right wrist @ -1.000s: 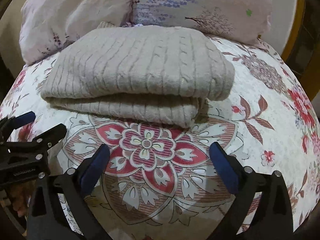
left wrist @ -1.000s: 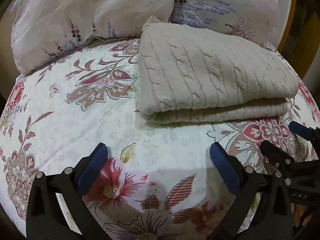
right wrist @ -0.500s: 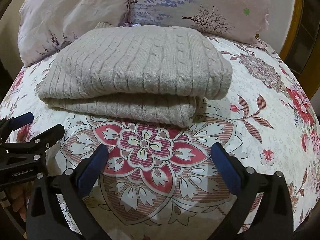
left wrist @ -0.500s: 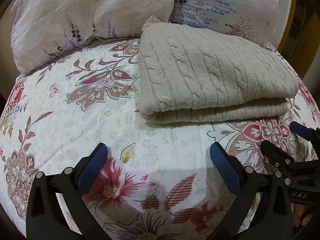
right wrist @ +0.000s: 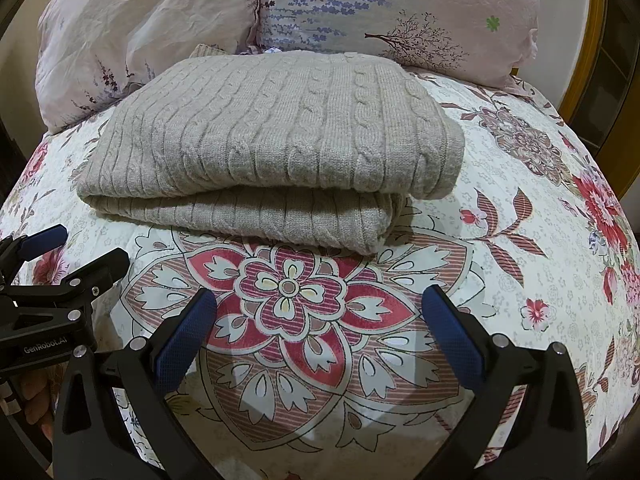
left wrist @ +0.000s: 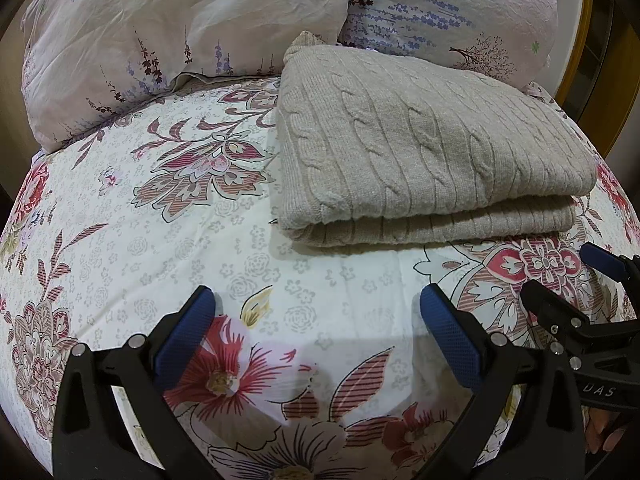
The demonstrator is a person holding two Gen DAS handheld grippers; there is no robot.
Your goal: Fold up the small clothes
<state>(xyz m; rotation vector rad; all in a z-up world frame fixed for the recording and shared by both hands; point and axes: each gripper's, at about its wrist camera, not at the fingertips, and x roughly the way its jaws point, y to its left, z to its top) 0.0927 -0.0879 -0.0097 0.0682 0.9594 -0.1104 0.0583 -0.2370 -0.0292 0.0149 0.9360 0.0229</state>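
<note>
Nearest in the left wrist view, the left tool (left wrist: pixel 316 312) hovers over the floral bedsheet (left wrist: pixel 168 248), its blue-padded fingers (left wrist: pixel 184 336) spread wide apart and gripping nothing. The right tool (right wrist: pixel 320 312) is likewise spread apart and empty above a large red flower medallion (right wrist: pixel 292 288) printed on the sheet. Each tool appears at the edge of the other's view, side by side.

Just beyond both tools, not touching them, lies the folded beige cable-knit sweater (right wrist: pixel 276 140), ahead and right of the left tool, straight ahead of the right one. Its long axis runs left to right across the bed; the doubled layers' edge faces the tools. The knit is thick, ribbed with twisted cables.

Behind it two crinkled pillows (left wrist: pixel 180 32) with lavender prints lean together.
</note>
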